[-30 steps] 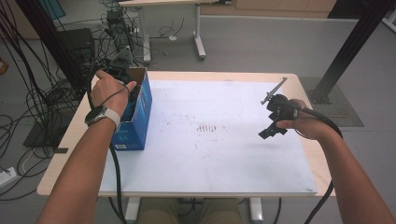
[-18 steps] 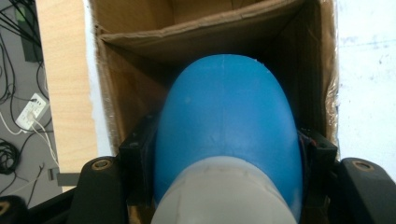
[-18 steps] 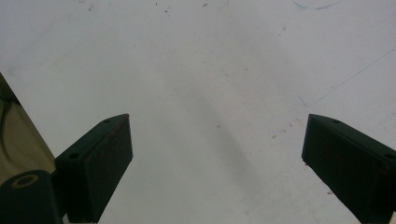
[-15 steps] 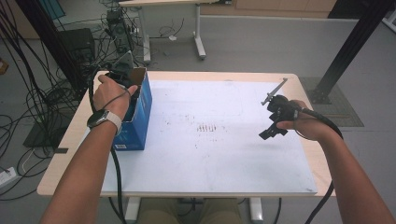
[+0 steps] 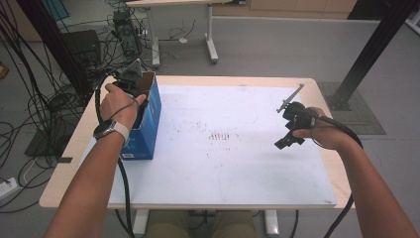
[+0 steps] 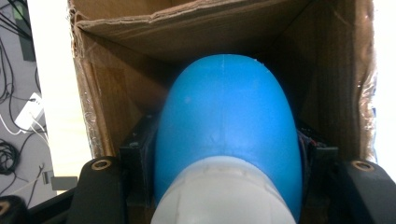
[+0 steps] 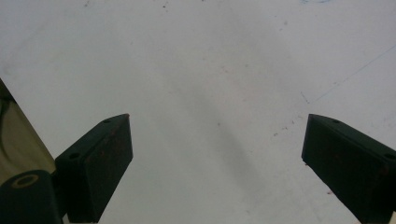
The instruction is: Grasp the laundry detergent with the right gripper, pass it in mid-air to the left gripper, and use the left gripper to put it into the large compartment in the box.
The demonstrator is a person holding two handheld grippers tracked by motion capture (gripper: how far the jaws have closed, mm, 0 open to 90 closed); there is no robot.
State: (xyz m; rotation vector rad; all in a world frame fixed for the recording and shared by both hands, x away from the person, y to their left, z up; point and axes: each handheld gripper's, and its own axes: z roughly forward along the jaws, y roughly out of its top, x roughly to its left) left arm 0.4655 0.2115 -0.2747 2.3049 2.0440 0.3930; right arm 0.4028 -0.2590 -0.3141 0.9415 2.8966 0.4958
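While your forearms come in from the near edge of the surface (image 5: 233, 173), your two hands sit well apart, one at each side. Your right tongs (image 5: 288, 130) hover over the bare white sheet near the right edge, jaws spread wide with nothing between them; in the right gripper view the right tongs (image 7: 215, 158) look down on blank sheet alone.

Farther along on the left, your left tongs (image 5: 130, 82) are at the open top of the blue cardboard box (image 5: 148, 119), which stands on the left side of the surface. In the left gripper view those tongs are clamped on a blue and white object (image 6: 226, 140), rounded at its blue end with a white part nearer the camera; I can't tell what it is. Its long axis runs straight along the jaws, blue end leading, pointing down into the brown inside of the box (image 6: 327, 84). It sits between the box walls without clearly touching them.

So the thing lies dead ahead of your left tongs and already in their grip, far from your right hand. To my eye, whether it goes deeper or lifts out, the move runs along that same axis, and the box walls either side leave little room to tilt.

Beyond the surface lie a grey floor and cables (image 5: 44, 99).
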